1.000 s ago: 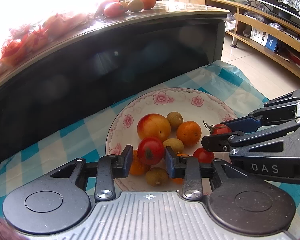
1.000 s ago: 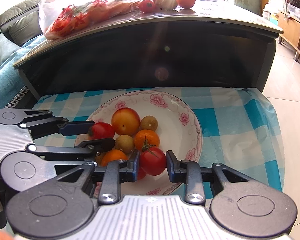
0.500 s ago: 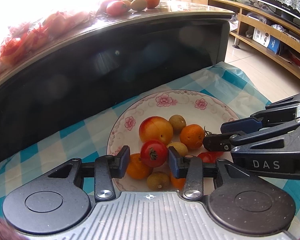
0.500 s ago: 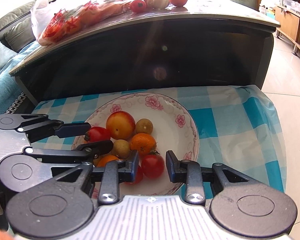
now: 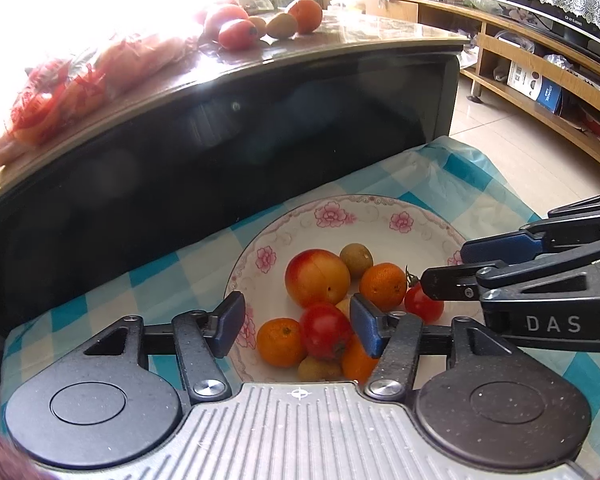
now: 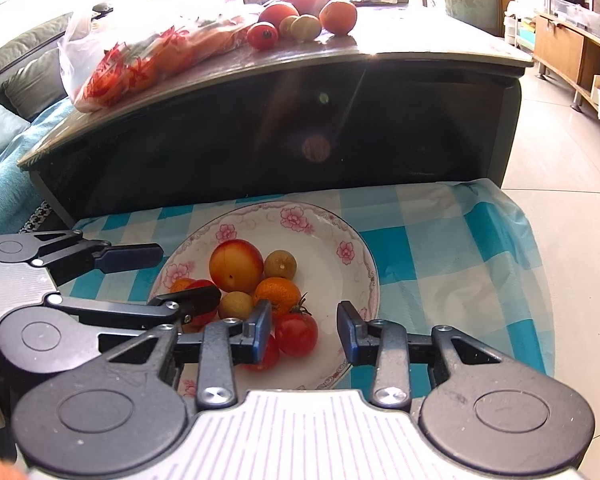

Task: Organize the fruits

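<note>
We are holding the left claw (image 5: 296, 322) with its fingers spread apart over the near side of the flowered plate (image 5: 384, 210), gripping nothing; a red tomato (image 5: 325, 330) is lying between the blue pads (image 5: 230, 322), close to the right-hand one and apart from the left-hand one. We are holding the right claw (image 6: 303, 332) open as well, hovering over the near rim of the same plate (image 6: 370, 280), and a stemmed red tomato (image 6: 296, 333) is sitting in the gap just beside its left pad, with a second red fruit partly hidden behind that pad. In the left wrist view the right claw (image 5: 444, 266) is reaching in from the right edge, its lower fingertip just in front of the stemmed tomato (image 5: 422, 304). The rest of the fruit is resting heaped in the plate: a large yellow-red peach (image 6: 236, 265), a small brownish round fruit (image 6: 280, 265) beside it, a small orange (image 6: 278, 294) in front, and a pale round fruit (image 6: 235, 305) to its left. The plate is sitting on a blue and white checked cloth (image 6: 440, 248). Behind it a dark bench (image 6: 260, 64) is carrying more loose fruit (image 6: 338, 16) and a clear bag with red print (image 6: 140, 60).
</note>
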Motion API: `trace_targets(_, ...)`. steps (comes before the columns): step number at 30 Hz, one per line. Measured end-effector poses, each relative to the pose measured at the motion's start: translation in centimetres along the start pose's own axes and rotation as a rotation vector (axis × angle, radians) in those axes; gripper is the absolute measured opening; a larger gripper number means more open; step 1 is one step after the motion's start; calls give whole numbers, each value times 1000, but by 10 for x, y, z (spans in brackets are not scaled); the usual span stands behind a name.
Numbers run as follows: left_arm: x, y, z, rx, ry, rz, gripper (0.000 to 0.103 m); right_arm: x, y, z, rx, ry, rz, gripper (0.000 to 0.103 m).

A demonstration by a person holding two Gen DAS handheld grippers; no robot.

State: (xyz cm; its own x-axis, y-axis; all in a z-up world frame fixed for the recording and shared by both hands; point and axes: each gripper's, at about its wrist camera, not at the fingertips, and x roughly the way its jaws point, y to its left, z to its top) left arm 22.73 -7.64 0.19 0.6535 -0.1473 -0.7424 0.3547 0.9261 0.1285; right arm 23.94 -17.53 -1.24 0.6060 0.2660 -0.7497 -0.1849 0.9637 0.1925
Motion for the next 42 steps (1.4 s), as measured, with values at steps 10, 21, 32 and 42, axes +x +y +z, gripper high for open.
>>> trace_targets(10,-23,5,-6,-16,-28,14,76,-23,10,-7,-10,-21,-12,47)
trace_targets(21,-48,13,-49,-117,5,39,86,-43,24,-43,15,22,-37,49)
trace_targets(32,-84,17,-92,-235,1,68,98,-67,50,-83,14,49,-20,54)
trace_targets(42,-111,15,-121,-272,6,105,103,-87,65,-110,36,57,-8,55)
